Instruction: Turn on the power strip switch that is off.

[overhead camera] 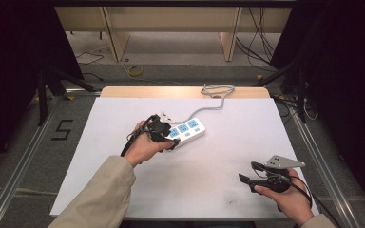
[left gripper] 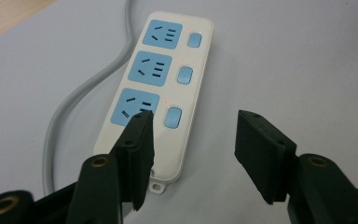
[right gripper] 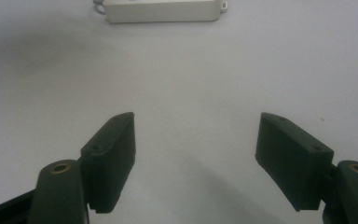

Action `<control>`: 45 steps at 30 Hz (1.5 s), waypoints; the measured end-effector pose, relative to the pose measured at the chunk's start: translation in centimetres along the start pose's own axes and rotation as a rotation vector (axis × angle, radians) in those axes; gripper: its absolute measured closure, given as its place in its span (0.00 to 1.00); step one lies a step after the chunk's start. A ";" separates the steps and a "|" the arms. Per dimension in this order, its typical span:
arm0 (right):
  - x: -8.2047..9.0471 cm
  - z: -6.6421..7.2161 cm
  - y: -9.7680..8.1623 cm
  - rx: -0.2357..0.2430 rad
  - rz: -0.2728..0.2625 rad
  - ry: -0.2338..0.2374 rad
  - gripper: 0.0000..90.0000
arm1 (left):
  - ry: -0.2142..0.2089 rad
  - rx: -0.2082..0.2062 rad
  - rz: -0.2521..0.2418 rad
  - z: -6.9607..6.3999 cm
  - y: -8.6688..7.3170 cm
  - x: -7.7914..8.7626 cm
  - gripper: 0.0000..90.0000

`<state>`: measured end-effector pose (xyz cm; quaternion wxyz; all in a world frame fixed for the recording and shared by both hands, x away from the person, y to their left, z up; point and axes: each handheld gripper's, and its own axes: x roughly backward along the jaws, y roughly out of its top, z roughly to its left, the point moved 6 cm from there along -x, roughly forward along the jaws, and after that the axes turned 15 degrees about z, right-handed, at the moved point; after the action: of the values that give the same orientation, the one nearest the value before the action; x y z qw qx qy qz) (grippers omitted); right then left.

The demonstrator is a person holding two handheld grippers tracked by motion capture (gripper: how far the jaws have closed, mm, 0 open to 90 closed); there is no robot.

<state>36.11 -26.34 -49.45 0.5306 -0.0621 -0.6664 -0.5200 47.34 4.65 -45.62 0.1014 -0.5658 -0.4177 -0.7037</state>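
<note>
The power strip (left gripper: 161, 88) lies just ahead of and below the left gripper (left gripper: 193, 130), its long axis running away from the jaws and leaning slightly to their right as the left gripper view shows it. Its near end, with the small mounting tab, sits under the left-hand jaw; the nearest blue socket (left gripper: 133, 108) is partly covered by that jaw's tip, while the nearest switch (left gripper: 173, 117) shows in the gap between the two jaws. The grey cord (left gripper: 70, 105) runs alongside the strip, off to the jaws' left.

The left gripper's jaws stand moderately wide apart and grip nothing: neither pad presses on the strip, and the white table (left gripper: 307, 60) shows between them. Whether the left-hand jaw tip touches the strip's face cannot be told.

From the right gripper (right gripper: 196, 140), the strip (right gripper: 161, 10) lies well ahead, its long side turned across the jaws. Those jaws stand wide and empty, over bare table.

In the high view, the left gripper (overhead camera: 164, 135) is at the strip (overhead camera: 187, 129), while the right gripper (overhead camera: 254, 180) is well apart from it. So the left hand is by far the nearer, and likely the one to work the strip next.
</note>
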 end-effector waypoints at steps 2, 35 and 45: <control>0.0 0.0 0.0 0.003 -0.003 -0.002 0.32 | -0.001 -0.004 -0.010 -0.1 -0.2 0.2 0.49; 0.0 0.1 0.1 0.004 -0.004 0.001 0.32 | 0.039 -0.031 -0.008 -0.1 -5.7 2.1 0.36; 0.0 0.1 0.1 0.004 -0.006 0.001 0.32 | 0.053 -0.024 -0.019 0.4 -7.2 2.5 0.35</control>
<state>36.09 -26.25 -49.35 0.5294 -0.0588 -0.6674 -0.5205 42.29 10.31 -46.80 0.0990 -0.5442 -0.4119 -0.7242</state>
